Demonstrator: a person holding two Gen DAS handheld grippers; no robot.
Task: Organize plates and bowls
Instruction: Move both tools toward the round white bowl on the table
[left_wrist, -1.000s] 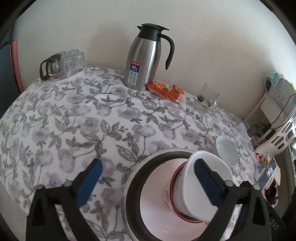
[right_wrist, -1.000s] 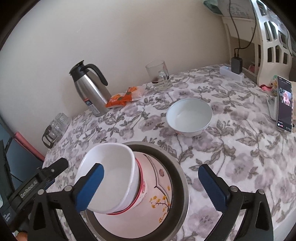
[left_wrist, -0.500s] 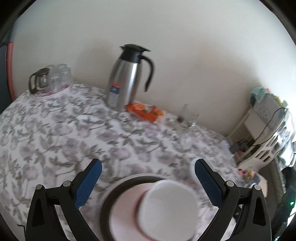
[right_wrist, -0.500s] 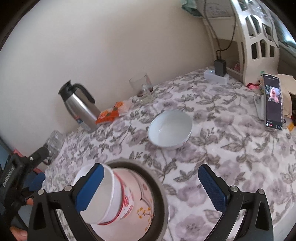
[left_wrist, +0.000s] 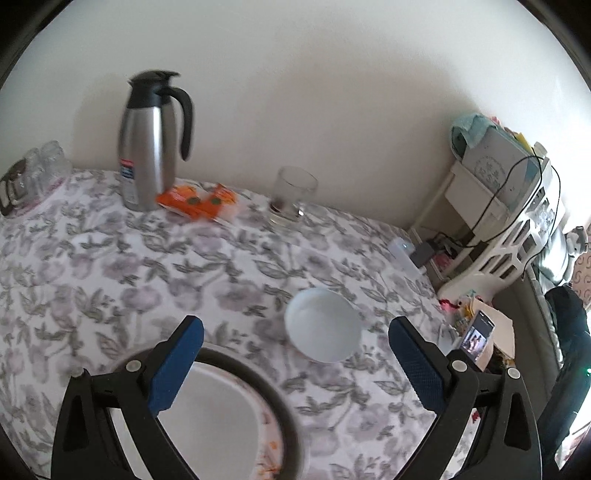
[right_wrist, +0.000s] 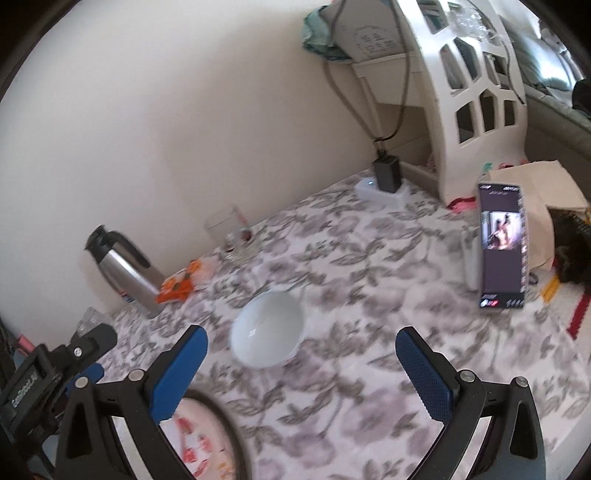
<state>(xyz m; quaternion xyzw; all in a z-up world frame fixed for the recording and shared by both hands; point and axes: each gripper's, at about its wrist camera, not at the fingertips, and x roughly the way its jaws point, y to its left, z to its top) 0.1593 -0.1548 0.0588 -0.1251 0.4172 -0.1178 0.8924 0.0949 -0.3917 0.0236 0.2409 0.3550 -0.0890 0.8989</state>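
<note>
A white bowl (left_wrist: 323, 325) sits alone on the floral tablecloth; it also shows in the right wrist view (right_wrist: 267, 334). Near the front edge a metal basin (left_wrist: 284, 417) holds a pink patterned plate (left_wrist: 267, 448) with a white bowl (left_wrist: 221, 417) on it. In the right wrist view only the basin's rim (right_wrist: 229, 424) and the plate (right_wrist: 195, 446) show. My left gripper (left_wrist: 295, 358) is open and empty, above the basin and short of the lone bowl. My right gripper (right_wrist: 301, 369) is open and empty, just in front of the lone bowl.
A steel thermos jug (left_wrist: 147, 140), an orange snack packet (left_wrist: 195, 201) and a glass mug (left_wrist: 291, 195) stand along the wall. Glasses on a tray (left_wrist: 33, 173) are at far left. A phone (right_wrist: 502, 247) is propped at the right, near a power strip (right_wrist: 384, 188) and white shelf (right_wrist: 469, 88).
Both grippers lifted and swung right toward the lone white bowl. The bowl that lay tilted on its side on the plate now appears upright there. Both stay open.
</note>
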